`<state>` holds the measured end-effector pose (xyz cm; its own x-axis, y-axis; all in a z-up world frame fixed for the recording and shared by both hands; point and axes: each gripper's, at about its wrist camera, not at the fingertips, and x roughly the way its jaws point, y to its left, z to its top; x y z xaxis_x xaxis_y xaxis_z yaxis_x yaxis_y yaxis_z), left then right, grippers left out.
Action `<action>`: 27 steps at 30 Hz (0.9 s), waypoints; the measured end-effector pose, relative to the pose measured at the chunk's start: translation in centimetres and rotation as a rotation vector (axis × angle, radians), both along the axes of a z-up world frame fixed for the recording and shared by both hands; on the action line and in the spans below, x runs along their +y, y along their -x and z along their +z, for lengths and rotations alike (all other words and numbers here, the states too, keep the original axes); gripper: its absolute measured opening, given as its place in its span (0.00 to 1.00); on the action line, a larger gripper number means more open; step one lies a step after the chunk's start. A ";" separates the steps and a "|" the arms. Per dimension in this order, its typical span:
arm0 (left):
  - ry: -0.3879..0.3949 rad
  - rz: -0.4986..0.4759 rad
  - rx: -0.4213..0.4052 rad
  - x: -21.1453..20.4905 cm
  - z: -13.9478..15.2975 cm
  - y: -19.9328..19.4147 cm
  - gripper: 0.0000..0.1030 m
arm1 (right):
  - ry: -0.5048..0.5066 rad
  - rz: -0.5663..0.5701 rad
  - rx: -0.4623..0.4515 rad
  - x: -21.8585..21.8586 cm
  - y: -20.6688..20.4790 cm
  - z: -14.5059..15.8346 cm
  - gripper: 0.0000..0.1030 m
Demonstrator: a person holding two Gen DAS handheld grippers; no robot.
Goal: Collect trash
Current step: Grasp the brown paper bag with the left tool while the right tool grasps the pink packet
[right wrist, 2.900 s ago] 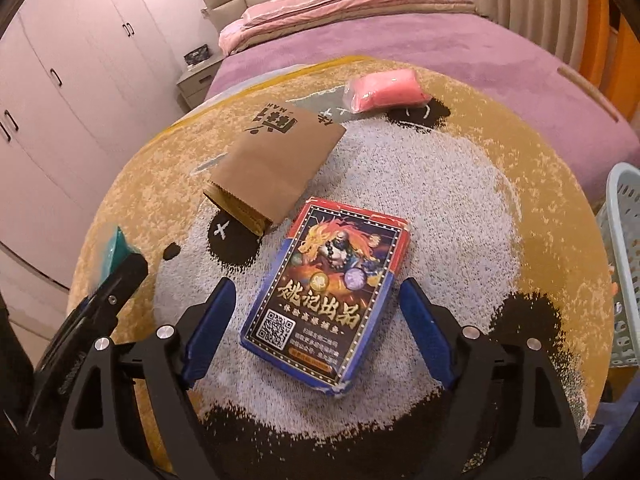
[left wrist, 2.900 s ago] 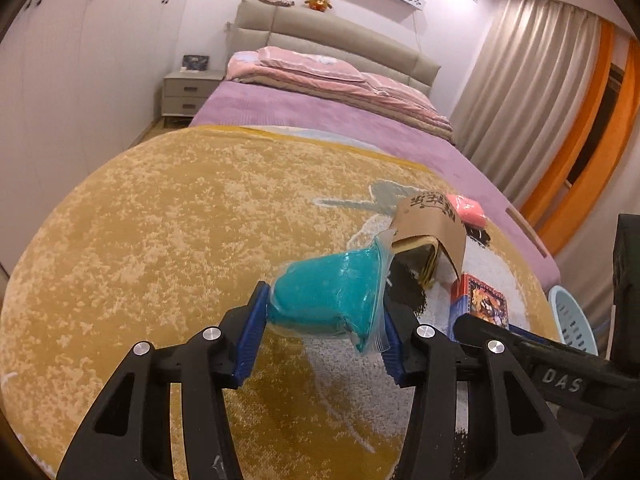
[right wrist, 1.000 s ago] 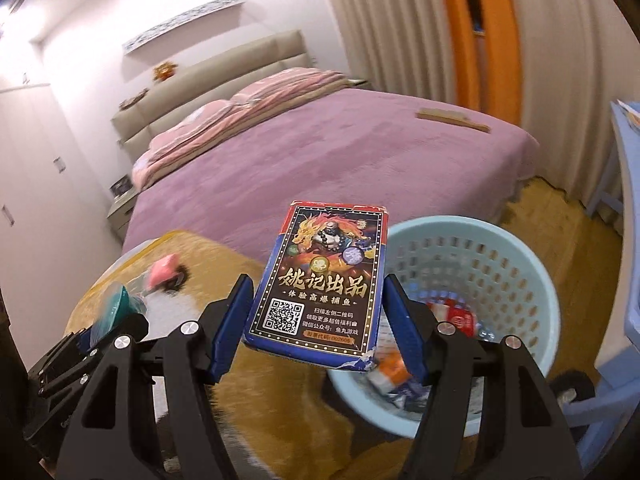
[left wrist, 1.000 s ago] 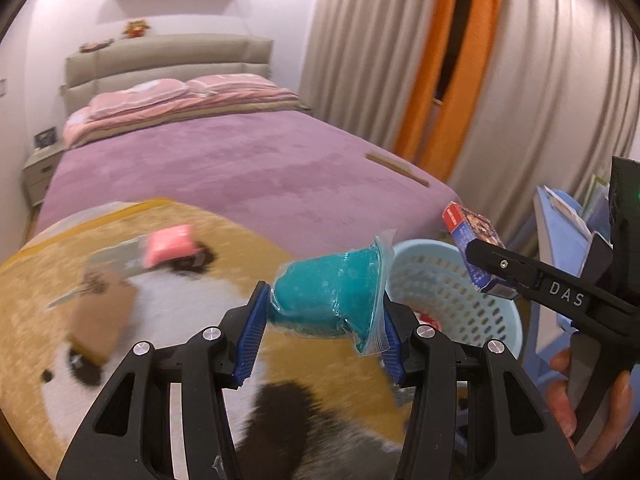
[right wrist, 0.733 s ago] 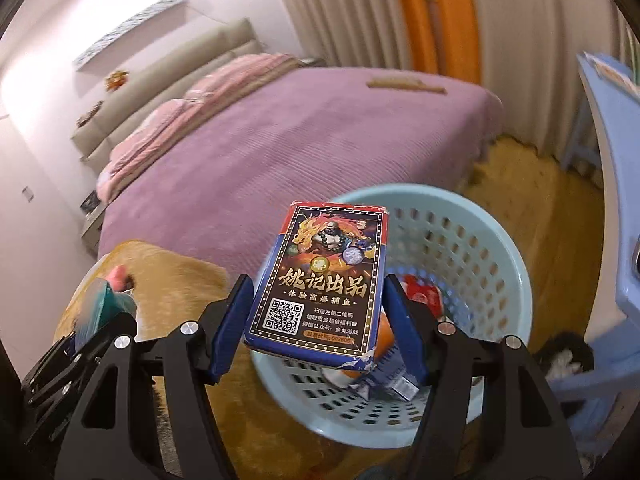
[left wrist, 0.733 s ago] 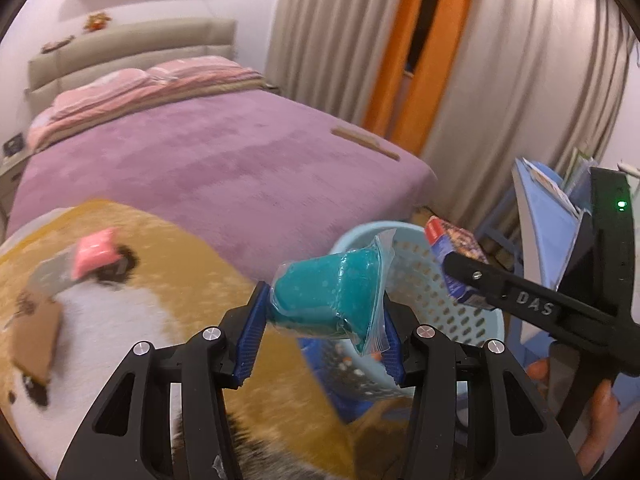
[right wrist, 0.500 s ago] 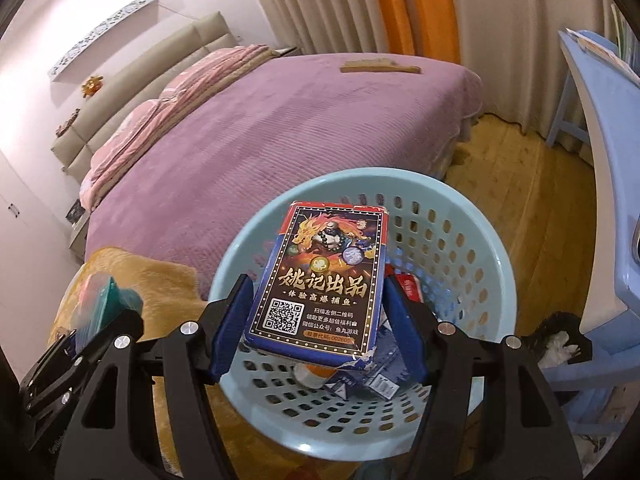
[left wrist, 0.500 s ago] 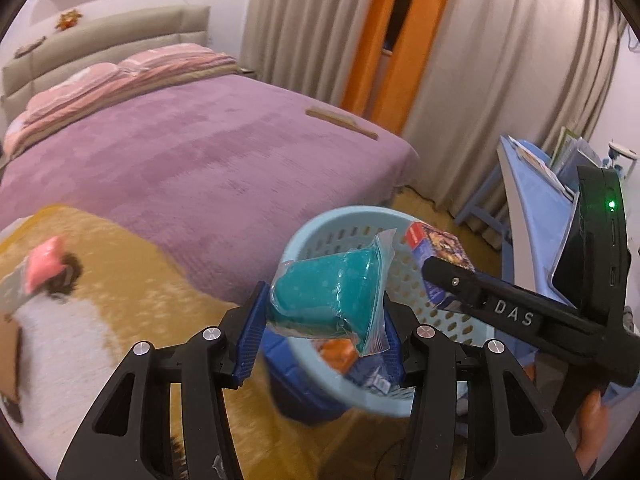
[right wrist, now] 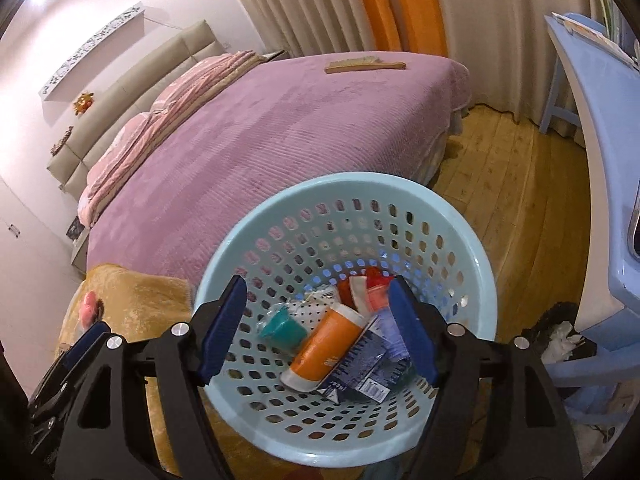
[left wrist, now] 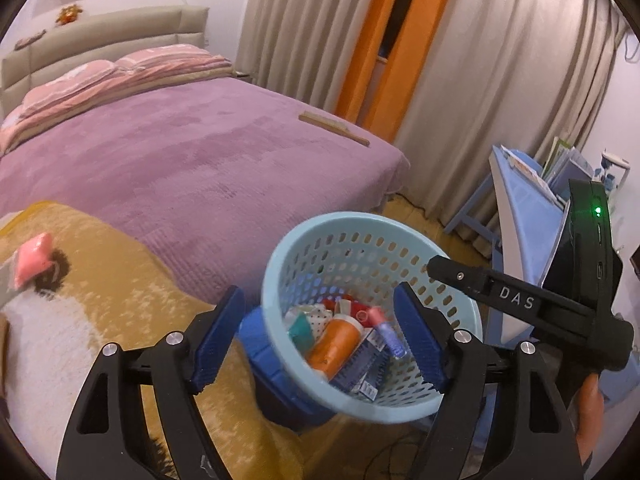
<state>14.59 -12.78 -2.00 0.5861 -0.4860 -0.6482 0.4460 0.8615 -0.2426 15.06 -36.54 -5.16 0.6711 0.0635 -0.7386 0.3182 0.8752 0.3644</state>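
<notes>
Both hand-held grippers hang over the pale blue perforated plastic basket (right wrist: pixel 476 264). The left hand-held gripper (left wrist: pixel 320 338) has its blue-padded jaws spreading apart with nothing pinched between them; the teal plastic-wrapped cup (right wrist: pixel 282 326) lies down in the basket, on the left of the heap. The right hand-held gripper (right wrist: pixel 320 326) is likewise widening its jaws and holds nothing; the dark blue printed card box (right wrist: pixel 362 372) rests on the basket's floor, below and between the pads, beside an orange tube with a white cap (right wrist: pixel 326 346). Far off to the left, a pink packet (left wrist: pixel 32 258) lies on the yellow and white rug (left wrist: pixel 108 280). A purple-covered bed (right wrist: pixel 280 120) fills the far side.
</notes>
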 end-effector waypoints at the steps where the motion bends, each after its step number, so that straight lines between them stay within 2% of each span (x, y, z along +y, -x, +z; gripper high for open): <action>1: 0.002 0.011 -0.007 0.5 0.2 0.3 0.73 | 0.001 0.006 -0.005 0.3 0.1 0.3 0.67; 8: 0.027 0.105 -0.052 4.7 2.0 2.3 0.73 | 0.000 0.092 -0.047 3.7 0.3 2.1 0.68; 18: 0.015 0.323 -0.119 13.8 4.3 4.5 0.73 | 0.028 0.256 -0.074 11.2 -0.1 3.7 0.68; 27: -0.011 0.549 -0.086 23.6 3.5 4.9 0.79 | 0.077 0.435 -0.095 19.3 -1.3 4.4 0.68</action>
<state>9.72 10.86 1.53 0.8026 -0.0874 -0.5900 -0.0513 0.9754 -0.2144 16.33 -17.21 -0.75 0.6587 0.3025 -0.6889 -0.1172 0.9457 0.3032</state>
